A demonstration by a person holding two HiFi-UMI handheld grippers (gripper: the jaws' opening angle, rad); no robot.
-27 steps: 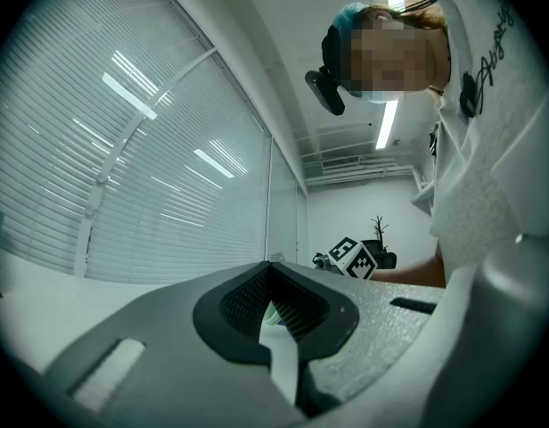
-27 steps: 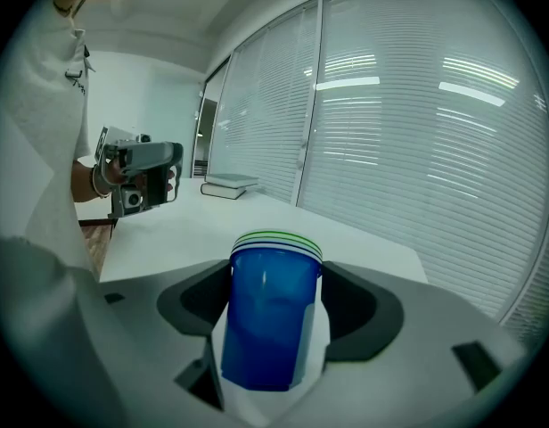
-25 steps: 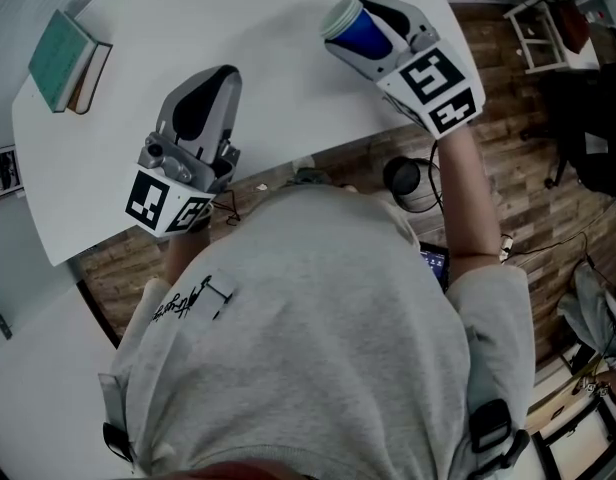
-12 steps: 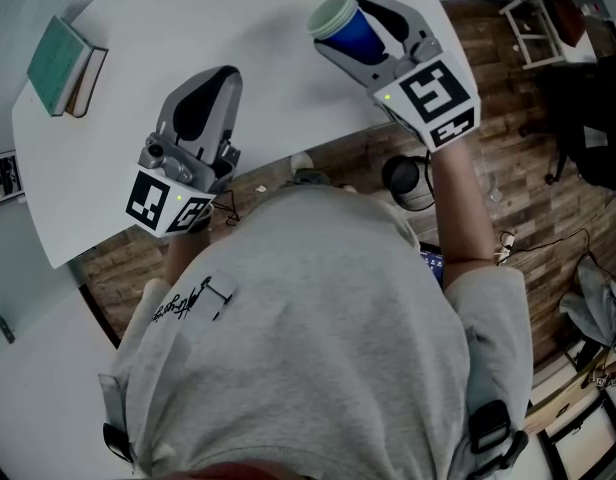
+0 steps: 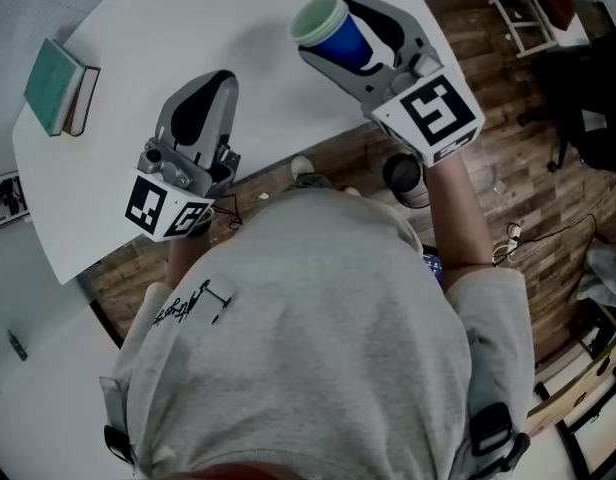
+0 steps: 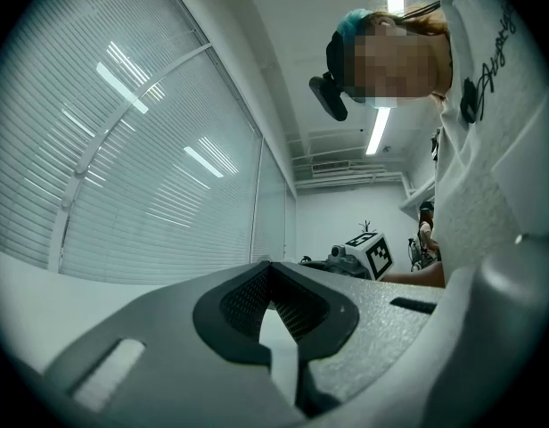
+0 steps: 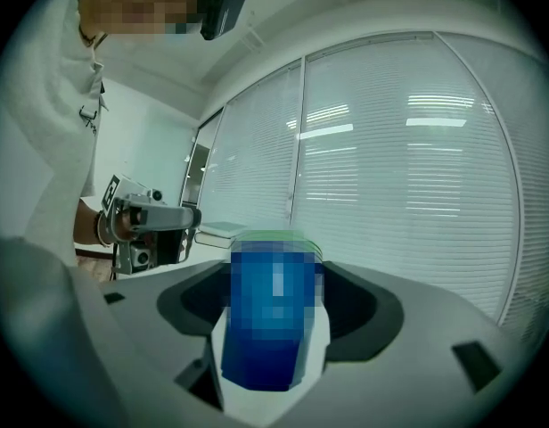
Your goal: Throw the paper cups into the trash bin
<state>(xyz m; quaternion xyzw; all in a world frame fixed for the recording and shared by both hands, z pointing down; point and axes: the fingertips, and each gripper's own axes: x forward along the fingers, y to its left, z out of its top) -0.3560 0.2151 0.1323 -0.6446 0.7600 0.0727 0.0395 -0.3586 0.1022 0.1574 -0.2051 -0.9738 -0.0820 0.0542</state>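
Note:
A blue paper cup (image 5: 337, 30) with a pale green rim lies on its side between the jaws of my right gripper (image 5: 344, 40), which is shut on it and held above the white table (image 5: 138, 28) near its right edge. In the right gripper view the cup (image 7: 271, 328) fills the gap between the jaws of the right gripper (image 7: 276, 270). My left gripper (image 5: 216, 78) hovers over the table's near edge, shut, with nothing in it; its jaws meet in the left gripper view (image 6: 273, 270). A dark round bin (image 5: 406, 179) stands on the floor beside the table, below my right arm.
Two stacked books (image 5: 56, 85), the top one green, lie at the table's far left. Brown wooden floor (image 5: 508, 158) spreads to the right, with a small white stool (image 5: 523, 13) and dark furniture (image 5: 593, 98) at the far right. Window blinds (image 7: 408, 159) fill the wall ahead.
My right gripper has carried the cup to the left and farther over the table, tilting its rim more toward the table's middle. The left gripper has stayed put.

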